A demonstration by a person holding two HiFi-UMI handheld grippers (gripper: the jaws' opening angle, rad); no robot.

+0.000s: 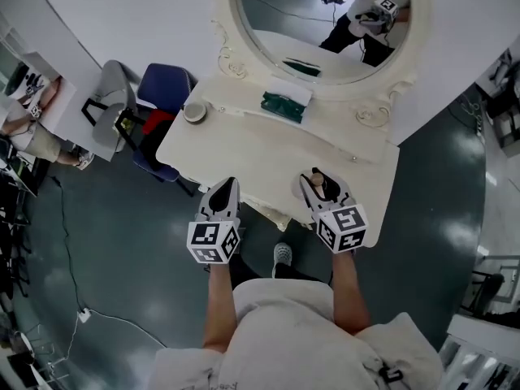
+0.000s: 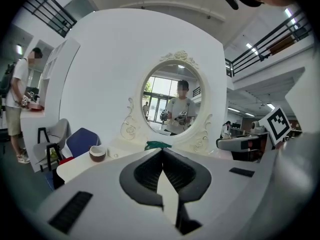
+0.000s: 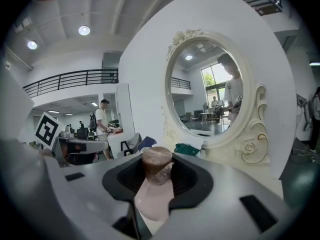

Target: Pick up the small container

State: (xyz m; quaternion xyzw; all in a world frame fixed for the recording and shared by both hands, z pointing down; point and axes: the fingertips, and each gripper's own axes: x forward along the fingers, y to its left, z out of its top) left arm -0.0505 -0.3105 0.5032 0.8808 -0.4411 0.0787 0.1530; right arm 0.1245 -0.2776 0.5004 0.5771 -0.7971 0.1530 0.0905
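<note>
Holding the left gripper (image 1: 227, 187) closed tight, jaws pressed together on nothing, over the near edge of the white dressing table (image 1: 268, 157). Clamping the small container (image 3: 156, 166) in the partly parted right gripper (image 1: 323, 184) just beside it, also over that near edge, brown cap up and pale pink body down between the pads. Facing an oval mirror (image 1: 325, 19) in a scrolled white frame at the table's far side, with the person and both grippers reflected in it. Off the table's left end, a blue chair (image 1: 165, 86) next to a grey chair (image 1: 114, 104). Just under the mirror, a folded green cloth (image 1: 283, 106). Near the tabletop's left end, well apart from the container, a small round bowl (image 1: 195, 112).
</note>
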